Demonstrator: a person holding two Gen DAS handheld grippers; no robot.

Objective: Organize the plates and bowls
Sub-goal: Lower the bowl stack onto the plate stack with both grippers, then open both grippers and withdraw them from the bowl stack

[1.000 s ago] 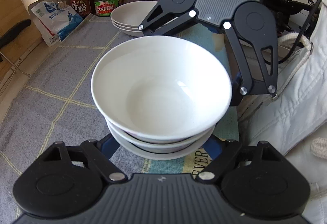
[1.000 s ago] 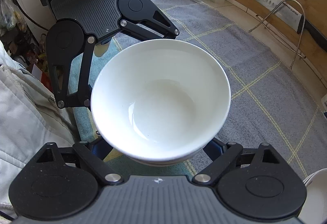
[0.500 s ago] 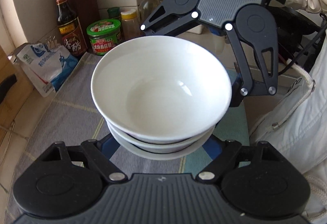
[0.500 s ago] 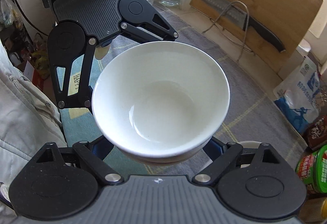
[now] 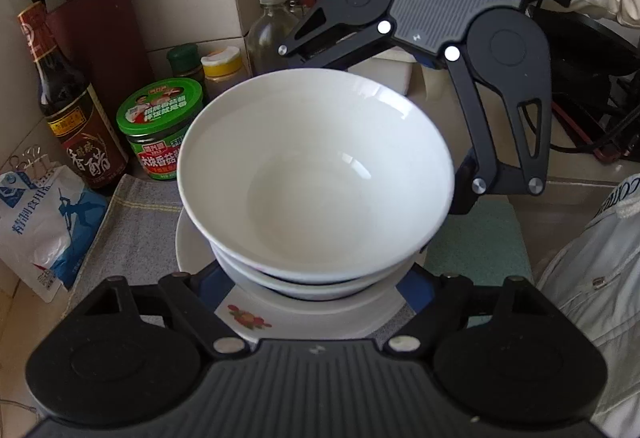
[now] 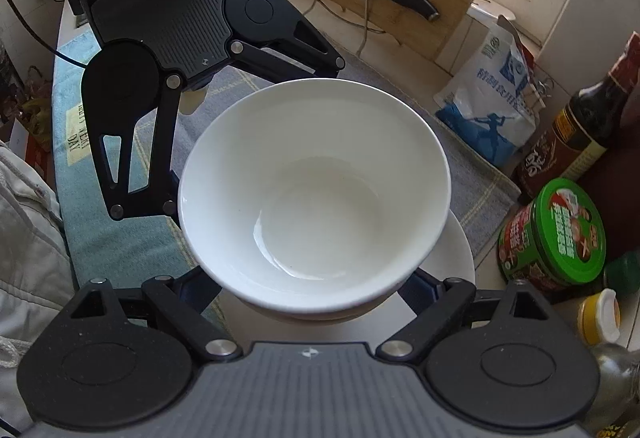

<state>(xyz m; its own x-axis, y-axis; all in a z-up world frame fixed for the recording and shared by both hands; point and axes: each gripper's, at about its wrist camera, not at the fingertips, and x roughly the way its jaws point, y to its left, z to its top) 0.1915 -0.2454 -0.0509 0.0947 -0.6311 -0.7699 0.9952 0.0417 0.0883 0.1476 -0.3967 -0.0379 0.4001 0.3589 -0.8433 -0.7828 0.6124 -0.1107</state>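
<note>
Both of my grippers grasp one stack of white bowls (image 5: 316,182) from opposite sides. My left gripper (image 5: 316,278) is clamped on the stack's lower part; its fingers pass under the top bowl's rim, so the pads are hidden. My right gripper (image 6: 316,290) is clamped the same way from the far side, and in its view only the top bowl and a sliver of one below show.

The stack hangs directly above a white plate (image 5: 304,318) with a fruit print, lying on the grey checked cloth (image 5: 136,234) over the tabletop. Whether the stack touches the plate I cannot tell.

A green-lidded jar (image 5: 160,126), a vinegar bottle (image 5: 76,118) and a salt bag (image 5: 36,222) stand near the plate.
</note>
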